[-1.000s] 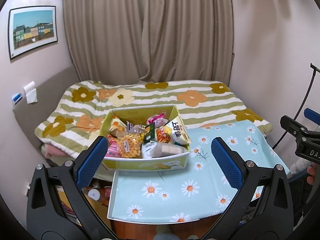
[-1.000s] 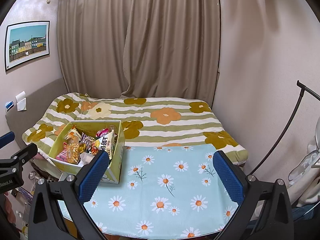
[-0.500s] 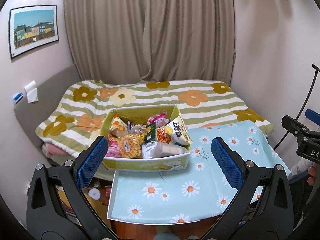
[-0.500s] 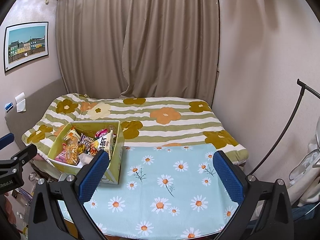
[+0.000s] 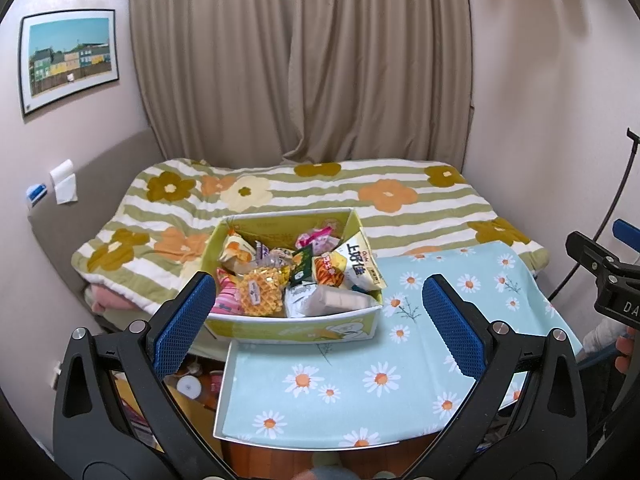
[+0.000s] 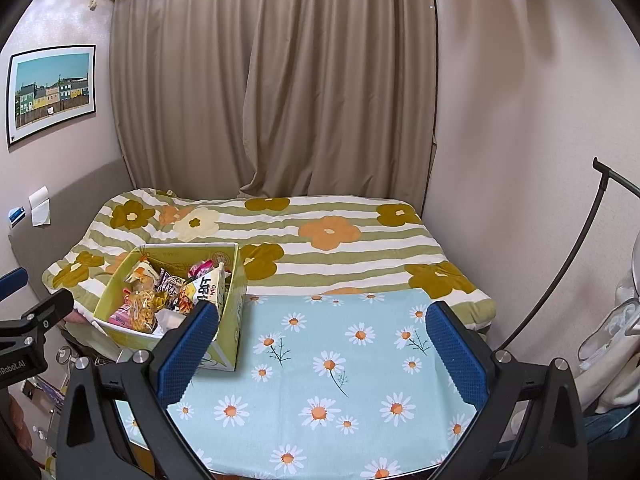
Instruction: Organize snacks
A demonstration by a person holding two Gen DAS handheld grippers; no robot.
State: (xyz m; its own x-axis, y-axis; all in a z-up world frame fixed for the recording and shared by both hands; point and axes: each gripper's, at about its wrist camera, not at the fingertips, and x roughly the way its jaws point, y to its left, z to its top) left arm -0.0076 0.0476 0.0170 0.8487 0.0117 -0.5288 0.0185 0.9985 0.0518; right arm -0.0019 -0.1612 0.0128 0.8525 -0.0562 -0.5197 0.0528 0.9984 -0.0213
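A yellow-green cardboard box full of mixed snack packets stands at the far left corner of a table with a light-blue daisy cloth. The box also shows in the right wrist view, with the packets inside it. My left gripper is open and empty, held back from the table in front of the box. My right gripper is open and empty over the cloth, to the right of the box.
A bed with a striped flower quilt lies behind the table, with beige curtains beyond. Clutter sits on the floor left of the table. A black stand leans at the right wall.
Both views shift only slightly; the grippers stay open and nothing on the table has moved.
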